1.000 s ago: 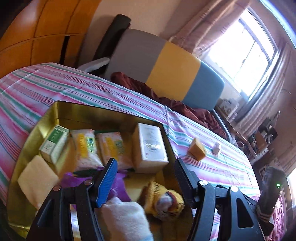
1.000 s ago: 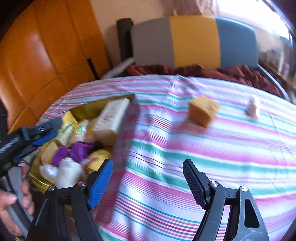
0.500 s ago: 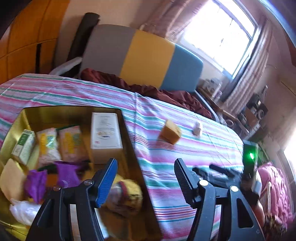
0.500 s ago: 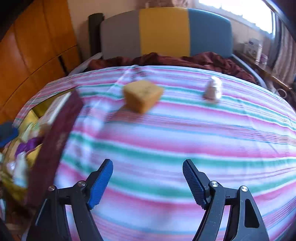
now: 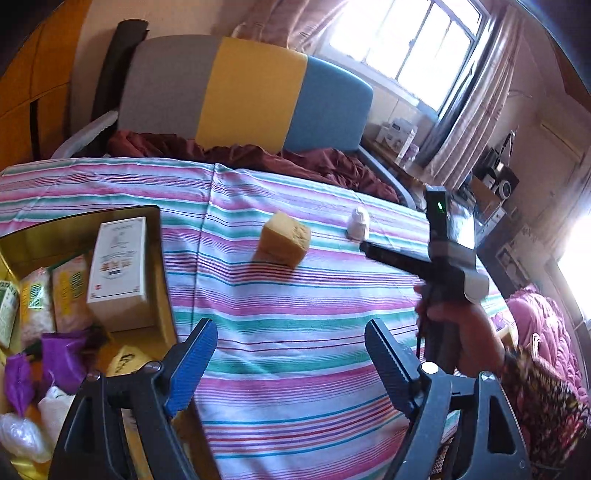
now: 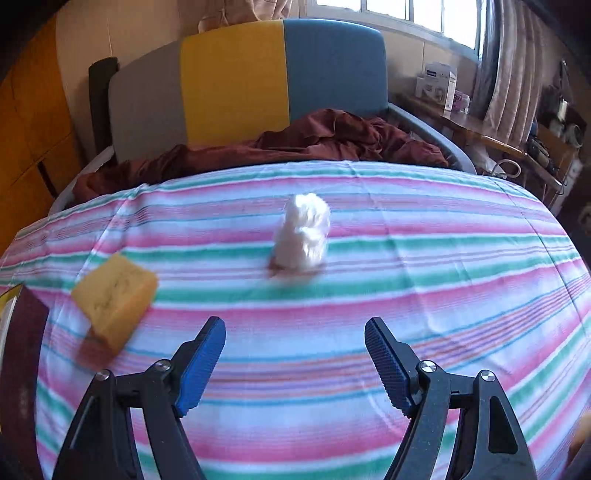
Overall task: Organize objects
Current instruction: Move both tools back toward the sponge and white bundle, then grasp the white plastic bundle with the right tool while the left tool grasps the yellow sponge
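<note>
**Two strays left on the stripes**

Left view: my left claw has just been spreading and now gapes empty over the striped table. The tray at the left edge holds the sorted goods; the sponge lies mid-table.

Right view: my right claw is spread, empty, lined up on the white bundle, probably next. A sofa and window stand behind.

Left gripper: jaws have just been opening, now spread wide, nothing between them. Right gripper: jaws apart, nothing between them, pitched downward. Right hand grasps its handle, patterned sleeve at the wrist.
</note>
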Motion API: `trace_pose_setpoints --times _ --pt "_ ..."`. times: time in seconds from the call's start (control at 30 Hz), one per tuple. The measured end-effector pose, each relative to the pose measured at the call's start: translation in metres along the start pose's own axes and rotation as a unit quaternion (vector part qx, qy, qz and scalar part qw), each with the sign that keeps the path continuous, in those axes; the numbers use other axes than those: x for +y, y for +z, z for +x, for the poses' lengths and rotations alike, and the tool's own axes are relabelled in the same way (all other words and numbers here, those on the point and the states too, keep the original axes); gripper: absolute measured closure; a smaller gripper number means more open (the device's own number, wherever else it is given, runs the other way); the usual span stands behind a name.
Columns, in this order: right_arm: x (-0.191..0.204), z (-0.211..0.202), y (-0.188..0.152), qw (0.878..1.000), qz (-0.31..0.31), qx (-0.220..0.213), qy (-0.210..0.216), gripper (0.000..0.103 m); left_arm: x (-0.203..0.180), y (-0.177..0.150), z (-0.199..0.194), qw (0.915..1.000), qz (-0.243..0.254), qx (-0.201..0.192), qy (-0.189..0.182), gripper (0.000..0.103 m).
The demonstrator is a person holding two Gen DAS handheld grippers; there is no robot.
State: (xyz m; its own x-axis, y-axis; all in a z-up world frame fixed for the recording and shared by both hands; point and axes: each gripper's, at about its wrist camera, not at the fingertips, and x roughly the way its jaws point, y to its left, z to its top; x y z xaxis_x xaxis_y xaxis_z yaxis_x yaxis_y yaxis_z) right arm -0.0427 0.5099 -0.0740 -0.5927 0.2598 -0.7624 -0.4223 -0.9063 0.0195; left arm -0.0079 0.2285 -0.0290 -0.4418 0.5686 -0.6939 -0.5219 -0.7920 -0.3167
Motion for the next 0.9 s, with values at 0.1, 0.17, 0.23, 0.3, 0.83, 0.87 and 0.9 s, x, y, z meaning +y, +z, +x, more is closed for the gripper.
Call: trace_pose_setpoints --times 0.1,0.17,0.23,0.3,0.83,0.87,0.9 --pt "0.001 0.011 0.013 1.0 -0.011 -0.018 -0.001 0.024 -0.005 0.0 0.007 1.0 -0.002 0.008 0.002 0.02" --pt "-0.001 0.021 0.023 0.999 -0.005 -0.03 0.01 0.024 -0.007 0.0 0.013 0.9998 -0.001 0.018 0.001 0.02" --pt "-0.004 0.032 0.032 0.999 0.006 -0.036 0.011 0.024 -0.008 -0.001 0.017 0.9997 0.0 0.025 0.005 0.02" --pt "-0.008 0.044 0.039 0.999 0.016 -0.039 0.013 0.025 -0.009 -0.002 0.02 0.9995 -0.001 0.03 0.004 0.02" --pt "-0.011 0.089 0.056 1.0 0.024 0.005 0.005 0.051 -0.031 0.0 0.04 0.9984 0.014 0.054 -0.004 0.02" --pt "-0.01 0.088 0.055 1.0 0.021 0.002 0.005 0.06 -0.032 0.001 0.041 0.9984 0.015 0.054 -0.004 0.02" --pt "-0.01 0.087 0.055 1.0 0.019 -0.001 0.006 0.062 -0.034 0.002 0.041 0.9984 0.017 0.053 -0.002 0.02"
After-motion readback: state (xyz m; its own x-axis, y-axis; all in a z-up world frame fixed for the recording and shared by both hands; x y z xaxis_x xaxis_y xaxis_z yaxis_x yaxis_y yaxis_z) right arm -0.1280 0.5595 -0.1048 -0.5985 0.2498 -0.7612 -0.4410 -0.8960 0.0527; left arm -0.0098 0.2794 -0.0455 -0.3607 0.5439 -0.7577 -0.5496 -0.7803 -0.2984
